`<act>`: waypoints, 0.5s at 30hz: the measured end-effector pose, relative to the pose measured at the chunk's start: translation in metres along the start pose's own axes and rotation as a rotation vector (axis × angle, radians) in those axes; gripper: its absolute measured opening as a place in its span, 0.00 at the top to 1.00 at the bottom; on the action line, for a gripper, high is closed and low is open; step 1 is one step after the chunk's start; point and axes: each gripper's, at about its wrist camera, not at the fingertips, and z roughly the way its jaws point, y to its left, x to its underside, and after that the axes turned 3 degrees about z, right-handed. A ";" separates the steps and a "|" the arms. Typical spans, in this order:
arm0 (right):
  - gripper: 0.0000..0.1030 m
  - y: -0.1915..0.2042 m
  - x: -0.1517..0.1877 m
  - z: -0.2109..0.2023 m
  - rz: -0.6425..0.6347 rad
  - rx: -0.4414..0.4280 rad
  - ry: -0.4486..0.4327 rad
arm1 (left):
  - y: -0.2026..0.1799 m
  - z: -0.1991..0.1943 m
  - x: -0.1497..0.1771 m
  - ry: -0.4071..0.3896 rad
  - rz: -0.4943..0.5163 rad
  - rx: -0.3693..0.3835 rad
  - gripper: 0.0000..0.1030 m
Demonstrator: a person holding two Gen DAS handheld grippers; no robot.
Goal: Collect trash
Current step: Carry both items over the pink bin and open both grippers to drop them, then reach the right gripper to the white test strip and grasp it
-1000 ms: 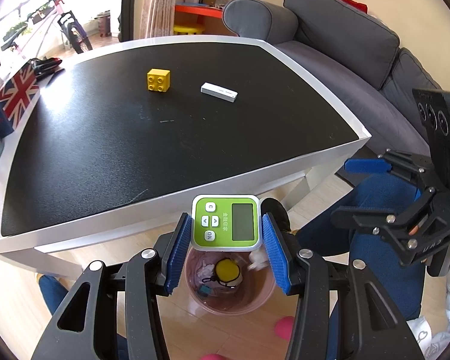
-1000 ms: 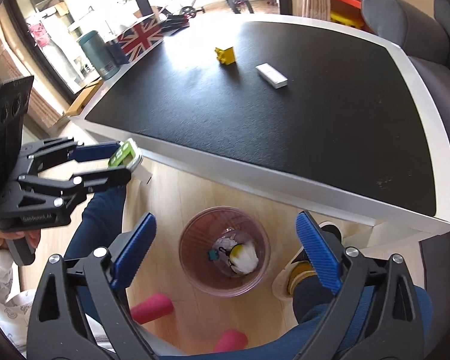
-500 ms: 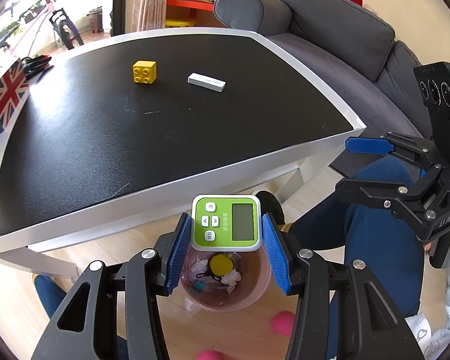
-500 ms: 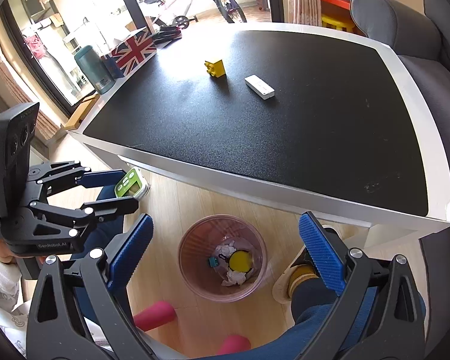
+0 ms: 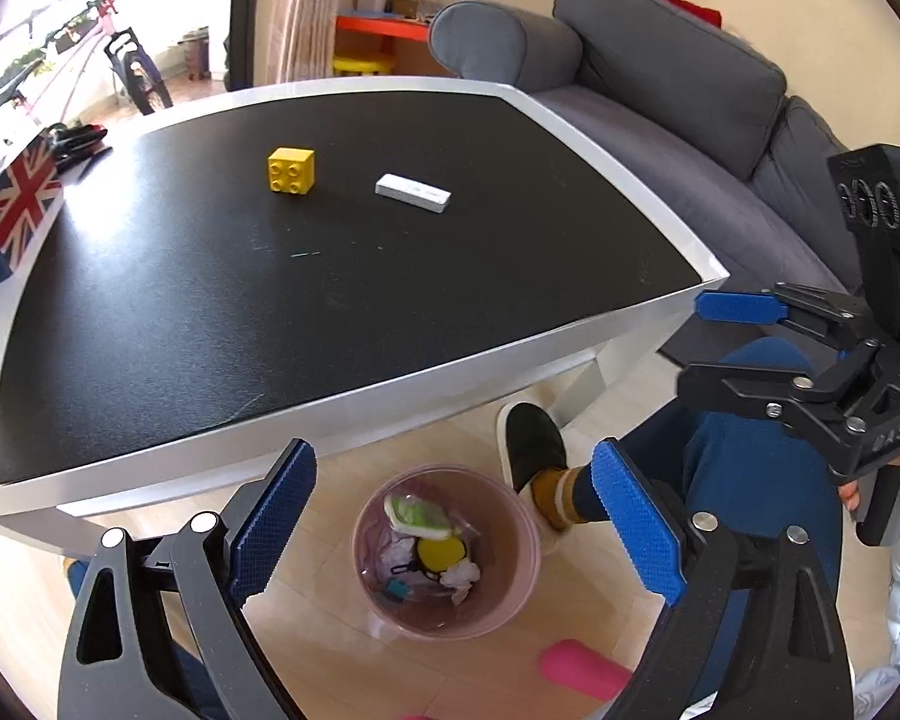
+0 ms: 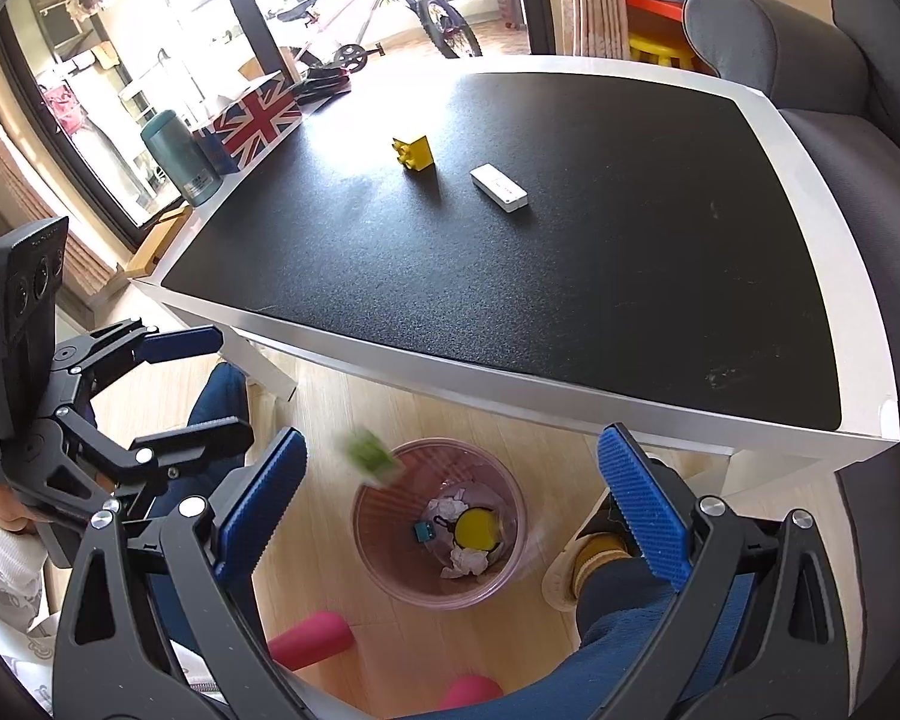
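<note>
A pink translucent bin [image 5: 444,552] [image 6: 441,531] stands on the wood floor in front of the table. The green timer [image 5: 419,515] falls into it; in the right wrist view it is a green blur [image 6: 369,457] at the bin's rim. The bin holds a yellow round item [image 5: 441,552] and crumpled paper [image 6: 465,561]. My left gripper [image 5: 453,528] is open and empty above the bin. My right gripper [image 6: 450,504] is open and empty, also above the bin. A yellow brick [image 5: 292,171] and a white stick [image 5: 413,193] lie on the black table [image 5: 210,300].
A Union Jack box [image 6: 258,120] and a teal bottle [image 6: 180,159] stand at the table's far left edge. A grey sofa [image 5: 660,96] runs along the right. The person's legs and slippered foot [image 5: 531,450] are beside the bin. Pink slippers [image 6: 309,639] lie on the floor.
My left gripper has opened and let go of the green timer, which drops into the bin. The right gripper has stayed open.
</note>
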 end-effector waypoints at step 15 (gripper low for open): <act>0.06 0.002 -0.003 0.005 0.003 -0.013 0.009 | 0.005 -0.003 -0.004 -0.008 -0.025 -0.018 0.08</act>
